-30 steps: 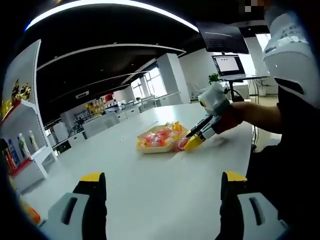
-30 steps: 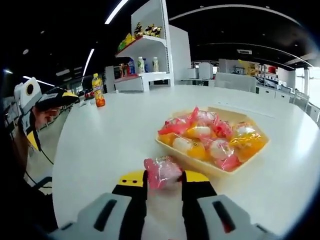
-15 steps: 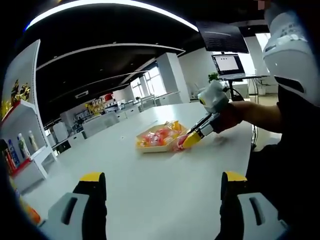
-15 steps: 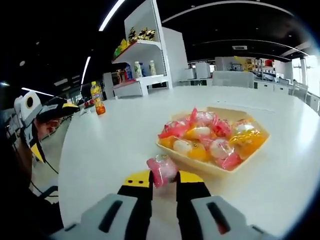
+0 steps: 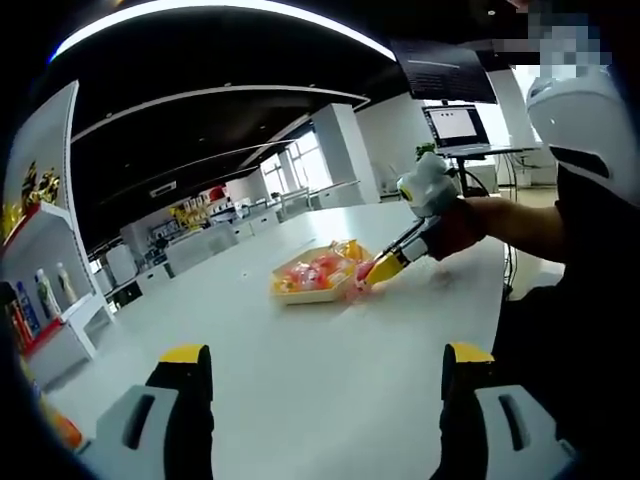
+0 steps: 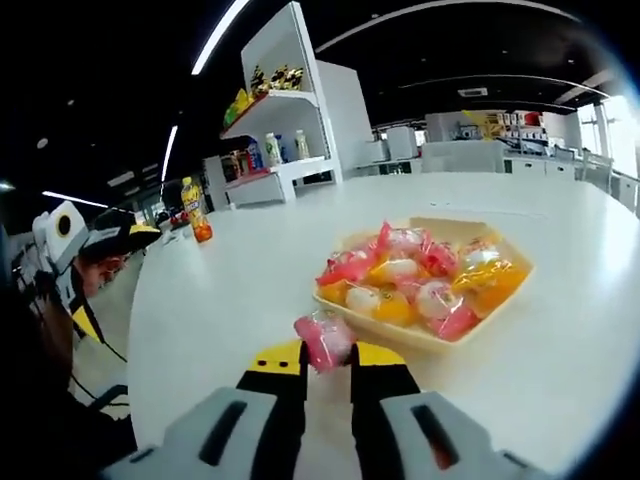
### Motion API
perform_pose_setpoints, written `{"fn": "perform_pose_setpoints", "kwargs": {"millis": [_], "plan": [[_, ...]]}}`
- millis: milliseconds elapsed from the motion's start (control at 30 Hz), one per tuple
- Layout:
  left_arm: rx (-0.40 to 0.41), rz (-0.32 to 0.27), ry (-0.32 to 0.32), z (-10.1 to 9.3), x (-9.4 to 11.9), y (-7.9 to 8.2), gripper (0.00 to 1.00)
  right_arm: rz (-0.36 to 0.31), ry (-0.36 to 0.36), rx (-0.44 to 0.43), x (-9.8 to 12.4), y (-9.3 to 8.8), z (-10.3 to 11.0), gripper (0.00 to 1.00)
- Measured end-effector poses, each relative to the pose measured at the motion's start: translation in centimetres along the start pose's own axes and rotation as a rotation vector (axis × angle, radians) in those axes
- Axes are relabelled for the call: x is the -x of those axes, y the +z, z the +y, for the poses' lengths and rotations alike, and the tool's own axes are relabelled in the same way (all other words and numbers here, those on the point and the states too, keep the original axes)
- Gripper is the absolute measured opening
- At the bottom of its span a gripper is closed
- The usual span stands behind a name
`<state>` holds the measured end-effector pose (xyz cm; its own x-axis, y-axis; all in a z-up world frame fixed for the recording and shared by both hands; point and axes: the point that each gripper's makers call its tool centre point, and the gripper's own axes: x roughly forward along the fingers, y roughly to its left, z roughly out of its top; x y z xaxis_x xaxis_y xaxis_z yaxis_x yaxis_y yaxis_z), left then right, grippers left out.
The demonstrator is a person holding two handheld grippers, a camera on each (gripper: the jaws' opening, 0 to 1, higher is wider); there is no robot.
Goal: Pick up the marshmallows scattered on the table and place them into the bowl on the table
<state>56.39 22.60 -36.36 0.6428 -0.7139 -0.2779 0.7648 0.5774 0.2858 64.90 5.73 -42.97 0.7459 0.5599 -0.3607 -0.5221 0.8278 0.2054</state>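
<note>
Right gripper [image 6: 325, 362]: jaws clamped on a pink plastic-wrapped marshmallow [image 6: 323, 339], held above the table just short of the bowl's near rim.
Left gripper [image 5: 315, 372]: jaws wide apart, holding nothing, low over the white round table [image 5: 300, 370], well away from the bowl.
Bowl: shallow tan tray-shaped bowl [image 6: 510, 292], heaped with wrapped marshmallows.
Risk: releasing before the near rim is crossed would drop the piece outside; the slippery wrapper could slide from the jaw tips; the heap may shed pieces.

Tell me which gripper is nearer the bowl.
Right. The right gripper, shut on a pink marshmallow, is just short of the bowl rim. The left gripper is open, well back across the table.
</note>
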Motion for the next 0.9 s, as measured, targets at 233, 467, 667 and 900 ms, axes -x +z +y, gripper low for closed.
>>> {"fn": "perform_pose_setpoints", "kwargs": {"millis": [233, 467, 667, 900], "plan": [[-0.008, -0.005, -0.005, -0.2, 0.0, 0.3, 0.94, -0.017, -0.011, -0.011, 1.2, 0.3, -0.3, 0.14], [0.0, -0.007, -0.019, -0.9, -0.3, 0.5, 0.94, -0.032, -0.042, -0.018, 3.5, 0.8, -1.1, 0.14], [-0.014, -0.037, -0.032, -1.5, -0.5, 1.4, 0.94, -0.058, -0.081, -0.023, 5.9, 1.5, -2.1, 0.14], [-0.015, -0.052, -0.046, -2.3, -0.7, 2.1, 0.94, -0.101, -0.116, -0.028, 8.9, 2.3, -2.4, 0.14]]}}
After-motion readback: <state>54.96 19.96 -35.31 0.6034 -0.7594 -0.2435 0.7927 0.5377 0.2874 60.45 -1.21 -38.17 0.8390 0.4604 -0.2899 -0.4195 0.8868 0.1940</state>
